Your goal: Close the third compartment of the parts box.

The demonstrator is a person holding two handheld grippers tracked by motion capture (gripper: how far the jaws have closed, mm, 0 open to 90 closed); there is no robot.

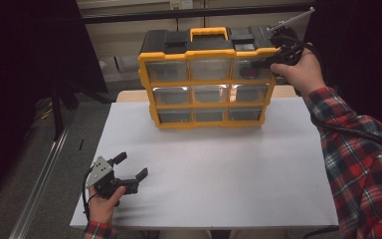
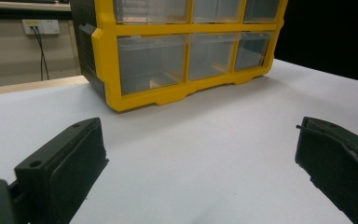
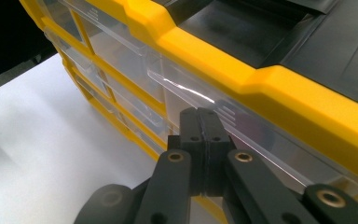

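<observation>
The right gripper (image 3: pixel 204 122) is seen pressed shut, apparently empty, at the top-right drawer (image 3: pixel 261 135) of the organizer (image 1: pixel 206 74). The left gripper (image 1: pixel 132 169) is held wide open, lower left.

Organiser box (image 1: pixel 206 79): yellow moulded plastic frame, smooth with a slight sheen; black plastic top, matt, finely textured; drawers (image 2: pixel 152 60) clear glossy plastic, catching glare
Top right drawer (image 3: pixel 242 123), at 1 o'clock in the high view: transparent, with a ribbed grip strip on its front
Table (image 1: pixel 214 169): white matt sheet, smooth, paper-like; pale wood edge at 12 o'clock
Right gripper (image 3: pixel 205 122), left gripper (image 2: pixel 200 154): black matt plastic, brass-coloured rivets, rubbery pads (image 2: pixel 81 161)
Sleeve (image 1: pixel 363 154): red plaid cloth
</observation>
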